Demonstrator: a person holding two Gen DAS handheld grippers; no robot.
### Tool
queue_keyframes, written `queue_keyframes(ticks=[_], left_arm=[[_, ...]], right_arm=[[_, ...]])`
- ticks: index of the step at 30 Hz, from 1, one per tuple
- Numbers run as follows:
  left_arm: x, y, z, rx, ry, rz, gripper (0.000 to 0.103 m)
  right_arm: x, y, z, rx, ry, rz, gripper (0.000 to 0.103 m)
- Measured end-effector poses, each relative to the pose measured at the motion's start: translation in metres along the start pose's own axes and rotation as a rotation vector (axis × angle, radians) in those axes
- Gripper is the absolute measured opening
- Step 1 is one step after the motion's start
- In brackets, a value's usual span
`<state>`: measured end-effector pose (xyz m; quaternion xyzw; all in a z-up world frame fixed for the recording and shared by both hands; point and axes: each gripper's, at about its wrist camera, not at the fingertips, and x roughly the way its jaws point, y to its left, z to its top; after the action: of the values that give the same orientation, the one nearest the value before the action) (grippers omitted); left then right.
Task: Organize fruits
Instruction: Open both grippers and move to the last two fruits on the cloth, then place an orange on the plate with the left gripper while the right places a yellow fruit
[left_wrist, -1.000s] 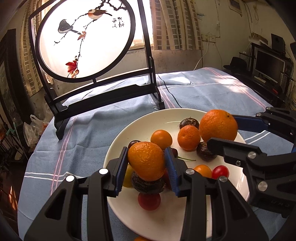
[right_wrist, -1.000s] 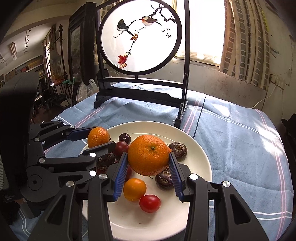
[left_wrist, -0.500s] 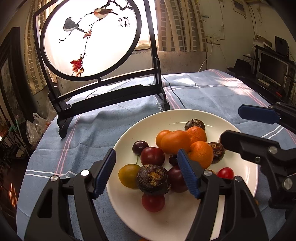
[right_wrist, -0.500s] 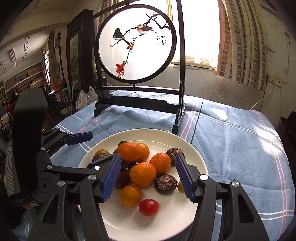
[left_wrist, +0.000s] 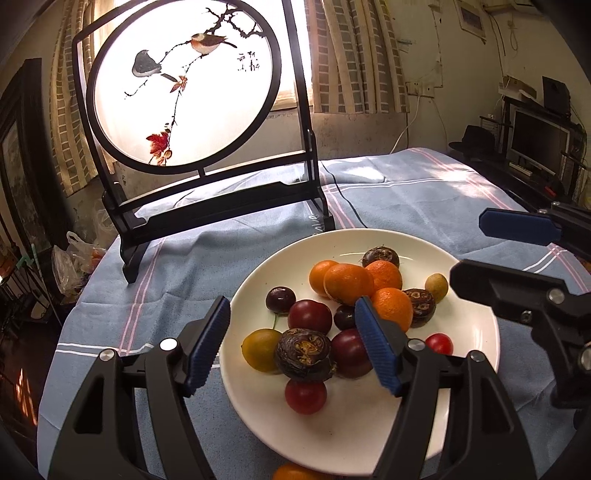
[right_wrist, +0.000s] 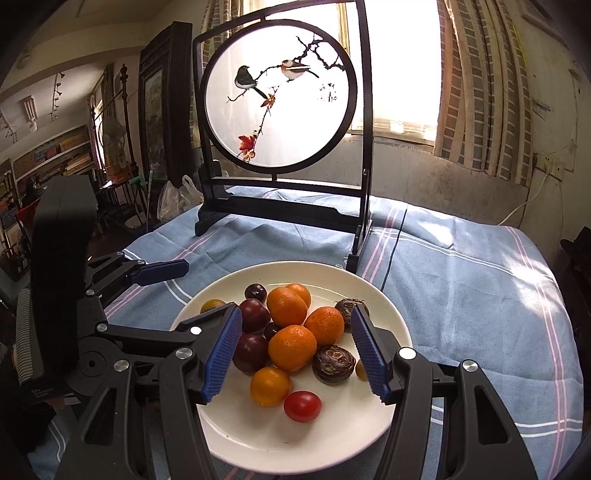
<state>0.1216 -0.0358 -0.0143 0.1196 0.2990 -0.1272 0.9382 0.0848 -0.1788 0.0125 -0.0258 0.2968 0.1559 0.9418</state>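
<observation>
Fruit — orange tangerines (right_wrist: 291, 352), dark plums (right_wrist: 252, 352), red cherry tomatoes (right_wrist: 302, 406) — sits heaped on the round white ceramic plate (right_wrist: 388, 314) on the blue-clothed counter (right_wrist: 461, 295). Left tongs (left_wrist: 295, 347) and right tongs (right_wrist: 295, 350) both gape wide, empty, above it. One orange fruit (left_wrist: 291, 472) by the plate's near rim looks left to gather

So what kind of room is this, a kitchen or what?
Probably a lived-in home sitting room, not a kitchen: a cloth-covered table bearing a decorative bird screen, bookshelves on one side, and a monitor on the other.
</observation>
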Motion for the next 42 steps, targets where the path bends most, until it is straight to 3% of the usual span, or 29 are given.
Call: queue_keyframes(ticks=[4, 11, 15, 21, 24, 30, 32, 34, 37, 42], left_arm=[[-0.023, 0.003, -0.010, 0.006, -0.017, -0.021, 0.075], [-0.061, 0.013, -0.060, 0.060, 0.026, -0.071, 0.076], [-0.068, 0.014, -0.085, 0.090, 0.064, -0.111, 0.078], [-0.052, 0.018, -0.100, 0.086, 0.129, -0.127, 0.078], [-0.042, 0.020, -0.102, 0.063, 0.159, -0.146, 0.078], [-0.024, 0.016, -0.100, 0.045, 0.201, -0.152, 0.078], [-0.017, 0.014, -0.098, 0.045, 0.217, -0.160, 0.066], [-0.010, 0.012, -0.099, 0.043, 0.241, -0.173, 0.062], [-0.002, 0.009, -0.100, 0.036, 0.269, -0.189, 0.043], [-0.014, 0.007, -0.102, 0.065, 0.255, -0.194, 0.041]], right_arm=[[-0.025, 0.004, -0.017, -0.040, 0.010, -0.013, 0.069], [-0.027, 0.012, -0.091, -0.156, 0.231, -0.047, 0.069], [-0.011, 0.011, -0.110, -0.145, 0.296, -0.040, 0.068], [0.014, 0.012, -0.113, -0.132, 0.353, -0.030, 0.044], [0.012, 0.013, -0.113, -0.137, 0.339, -0.015, 0.028], [-0.001, 0.010, -0.105, -0.115, 0.303, 0.027, 0.028], [-0.003, 0.011, -0.105, -0.120, 0.301, 0.032, 0.028], [-0.002, 0.013, -0.106, -0.122, 0.308, 0.041, 0.028], [0.001, 0.015, -0.107, -0.127, 0.317, 0.047, 0.028], [-0.002, 0.019, -0.108, -0.140, 0.319, 0.056, 0.028]])
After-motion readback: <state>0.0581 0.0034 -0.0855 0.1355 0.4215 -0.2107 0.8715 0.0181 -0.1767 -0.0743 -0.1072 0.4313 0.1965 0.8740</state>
